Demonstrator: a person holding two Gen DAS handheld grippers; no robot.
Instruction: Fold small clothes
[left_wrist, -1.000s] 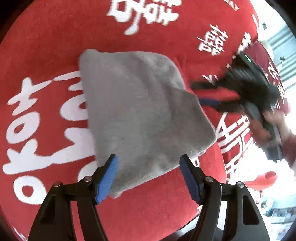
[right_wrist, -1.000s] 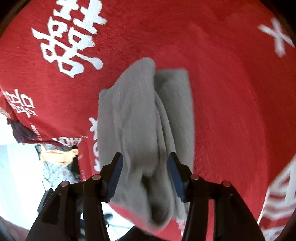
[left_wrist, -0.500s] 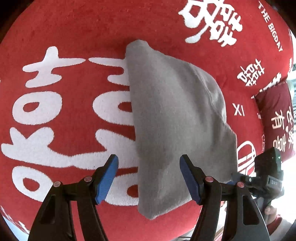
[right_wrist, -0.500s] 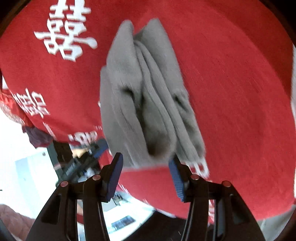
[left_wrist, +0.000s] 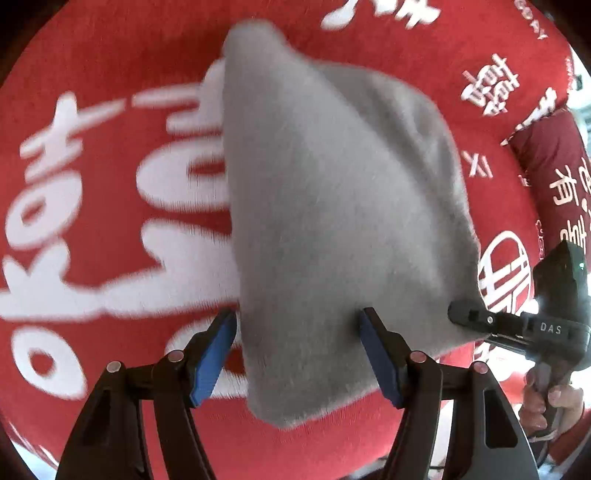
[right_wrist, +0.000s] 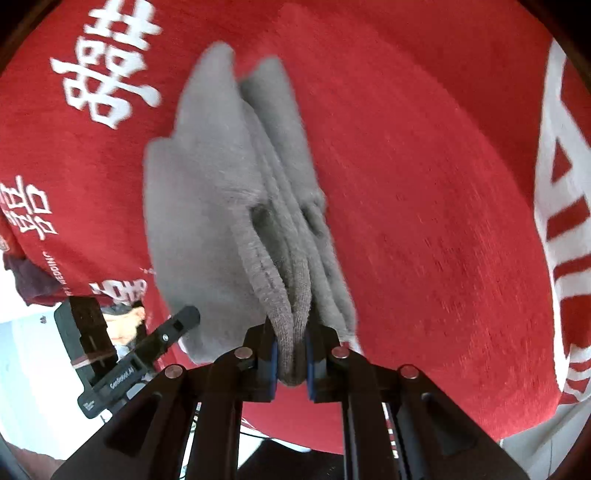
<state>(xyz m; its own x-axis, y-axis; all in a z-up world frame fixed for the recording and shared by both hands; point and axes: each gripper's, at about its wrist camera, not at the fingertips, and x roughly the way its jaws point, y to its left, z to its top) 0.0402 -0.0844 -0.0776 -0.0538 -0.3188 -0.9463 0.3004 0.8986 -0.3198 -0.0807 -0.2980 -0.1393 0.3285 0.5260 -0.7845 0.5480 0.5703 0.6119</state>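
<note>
A folded grey knit garment (left_wrist: 332, 206) lies on a red cloth with white characters (left_wrist: 110, 184). My left gripper (left_wrist: 297, 354) is open, its blue pads on either side of the garment's near edge. My right gripper (right_wrist: 291, 356) is shut on the garment's stacked folded edges (right_wrist: 236, 192) at its near end. The right gripper also shows at the right edge of the left wrist view (left_wrist: 517, 328), at the garment's corner. The left gripper shows at the lower left of the right wrist view (right_wrist: 147, 343).
The red cloth (right_wrist: 424, 184) covers the whole surface. A dark red cushion with white characters (left_wrist: 554, 177) sits at the right. The cloth's edge drops off at the lower left of the right wrist view, with a pale floor (right_wrist: 29, 350) beyond.
My right gripper has closed on the garment's folded edge. My left gripper has moved closer, so the garment now fills the space between its open fingers.
</note>
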